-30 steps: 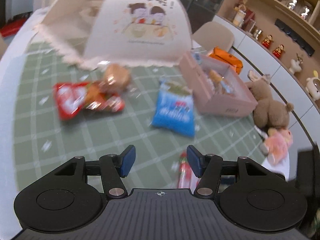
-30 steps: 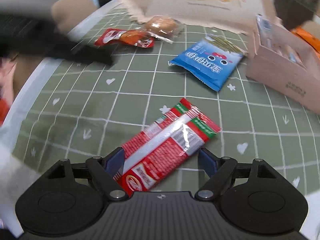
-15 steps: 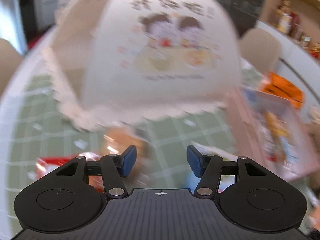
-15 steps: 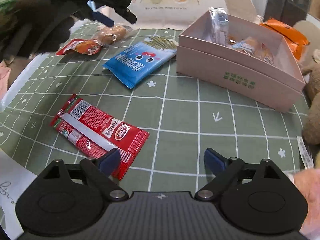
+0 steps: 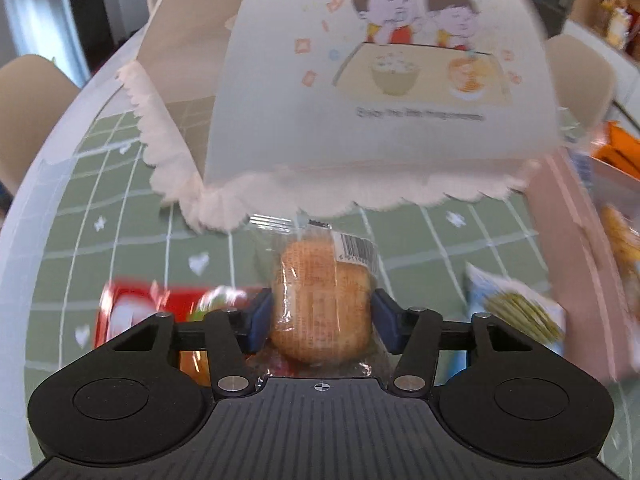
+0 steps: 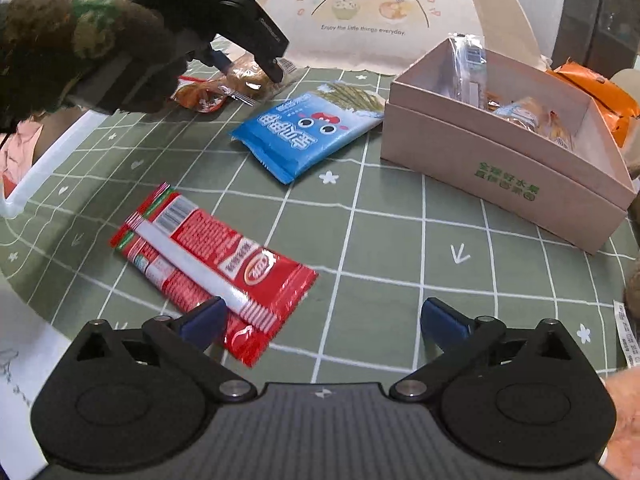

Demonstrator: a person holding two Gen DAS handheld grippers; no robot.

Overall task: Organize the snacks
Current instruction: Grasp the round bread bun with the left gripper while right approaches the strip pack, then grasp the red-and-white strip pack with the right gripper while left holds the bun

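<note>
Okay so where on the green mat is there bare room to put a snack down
Bare mat lies between the red packet and the pink box, ahead of the right tongs. It's crowded by the food cover, where the left tongs straddle the wrapped bun, with the blue packet nearby.

beige chair (image 5: pixel 28 112) beside green checked tablecloth (image 6: pixel 400 240)

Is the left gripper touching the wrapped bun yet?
Cannot tell. In the left wrist view the wrapped bun sits between the left gripper fingers with the jaws spread, but glare and blur hide whether the pads meet the clear wrapper.
</note>
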